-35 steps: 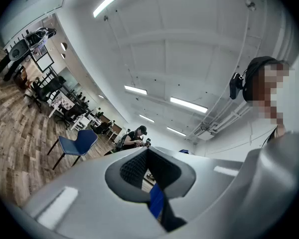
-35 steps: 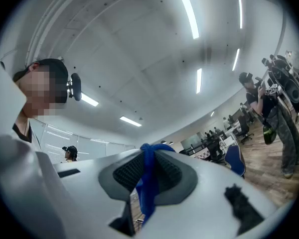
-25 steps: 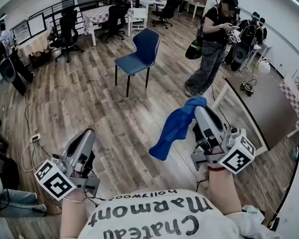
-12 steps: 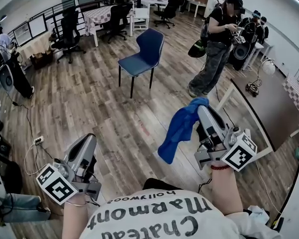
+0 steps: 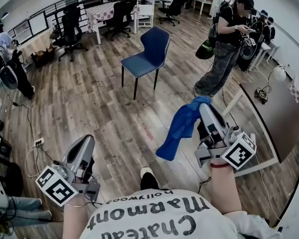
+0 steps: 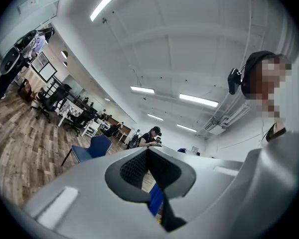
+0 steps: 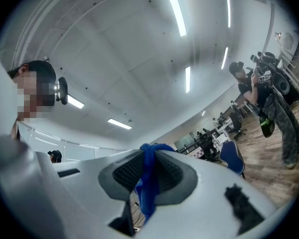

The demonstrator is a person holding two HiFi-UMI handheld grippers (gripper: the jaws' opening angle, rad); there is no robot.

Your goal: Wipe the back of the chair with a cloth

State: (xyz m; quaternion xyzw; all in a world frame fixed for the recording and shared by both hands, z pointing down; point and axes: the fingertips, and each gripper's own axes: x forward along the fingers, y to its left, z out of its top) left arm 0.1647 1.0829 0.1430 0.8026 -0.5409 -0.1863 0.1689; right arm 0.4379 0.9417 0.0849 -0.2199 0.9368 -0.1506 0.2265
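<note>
A blue chair [image 5: 148, 53] on thin black legs stands on the wood floor ahead, its back [image 5: 157, 41] turned to the right; it also shows small in the left gripper view [image 6: 93, 148] and right gripper view [image 7: 232, 156]. My right gripper [image 5: 203, 105] is shut on a blue cloth [image 5: 178, 128] that hangs down to its left, well short of the chair. In the right gripper view the cloth [image 7: 148, 178] is pinched between the jaws. My left gripper [image 5: 87, 142] is low at the left, shut and empty.
A person in dark clothes [image 5: 225, 44] stands right of the chair, looking at a handheld device. A dark table [image 5: 270, 112] runs along the right. Office chairs [image 5: 72, 28] and tables [image 5: 103, 12] fill the back. Cables lie on the floor at left [image 5: 36, 142].
The view has moved forward toward the chair, which now sits slightly lower and nearer. Both grippers keep their pose, the cloth still hanging from the right one. A shoe now shows below.
</note>
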